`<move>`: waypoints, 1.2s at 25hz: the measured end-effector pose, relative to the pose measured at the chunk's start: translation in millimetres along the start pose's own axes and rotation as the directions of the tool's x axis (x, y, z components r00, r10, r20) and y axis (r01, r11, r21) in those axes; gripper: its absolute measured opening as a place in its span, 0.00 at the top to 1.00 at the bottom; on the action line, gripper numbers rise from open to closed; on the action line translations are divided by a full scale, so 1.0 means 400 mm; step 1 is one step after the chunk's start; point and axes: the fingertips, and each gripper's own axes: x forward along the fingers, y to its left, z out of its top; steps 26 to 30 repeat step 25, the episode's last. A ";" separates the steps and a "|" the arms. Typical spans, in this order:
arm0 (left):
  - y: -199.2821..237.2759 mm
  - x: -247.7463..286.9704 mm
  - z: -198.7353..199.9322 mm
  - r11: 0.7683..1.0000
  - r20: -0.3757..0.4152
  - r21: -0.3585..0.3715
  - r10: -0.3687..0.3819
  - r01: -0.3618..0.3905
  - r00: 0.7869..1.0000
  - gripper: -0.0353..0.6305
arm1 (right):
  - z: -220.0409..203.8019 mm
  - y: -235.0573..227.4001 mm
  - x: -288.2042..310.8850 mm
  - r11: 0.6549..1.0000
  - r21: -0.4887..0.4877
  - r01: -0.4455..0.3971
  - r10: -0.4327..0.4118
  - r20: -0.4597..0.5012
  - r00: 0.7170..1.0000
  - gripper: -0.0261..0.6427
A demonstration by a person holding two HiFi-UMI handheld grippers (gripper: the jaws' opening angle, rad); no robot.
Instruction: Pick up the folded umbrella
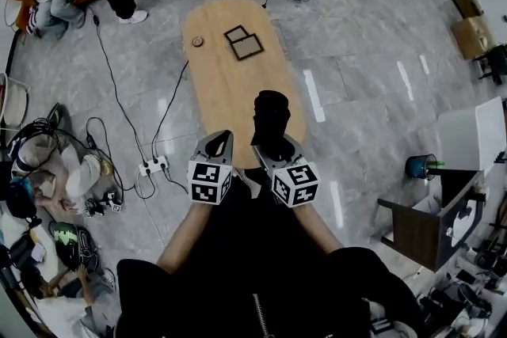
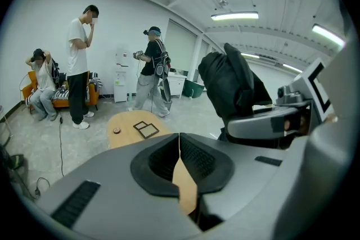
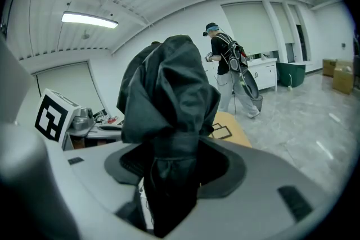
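Note:
The folded umbrella (image 1: 272, 123) is a black, bunched bundle of fabric held upright over the near end of the oval wooden table (image 1: 226, 87). My right gripper (image 1: 275, 152) is shut on the umbrella's lower part, and in the right gripper view the umbrella (image 3: 167, 104) fills the space between the jaws of the right gripper (image 3: 169, 177). My left gripper (image 1: 219, 143) hangs just left of it, shut and empty. In the left gripper view the jaws of the left gripper (image 2: 179, 150) meet at their tips, and the umbrella (image 2: 230, 87) stands at the right.
Two dark square frames (image 1: 243, 43) and a small round object (image 1: 197, 42) lie at the table's far end. Cables and a power strip (image 1: 153, 166) run over the floor at the left. People stand and sit beyond the table. A dark cabinet (image 1: 424, 225) and a blue bucket (image 1: 420, 166) are at the right.

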 end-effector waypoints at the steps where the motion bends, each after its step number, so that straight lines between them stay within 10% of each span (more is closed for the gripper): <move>1: -0.003 -0.002 -0.002 1.000 -0.001 0.003 -0.001 0.001 1.000 0.92 | -0.003 0.001 -0.003 1.000 0.000 0.002 -0.002 0.000 1.000 0.60; 30: 0.023 -0.004 -0.028 1.000 -0.025 -0.003 0.000 0.000 1.000 0.92 | -0.024 0.011 -0.002 0.999 0.032 0.007 -0.007 -0.002 1.000 0.61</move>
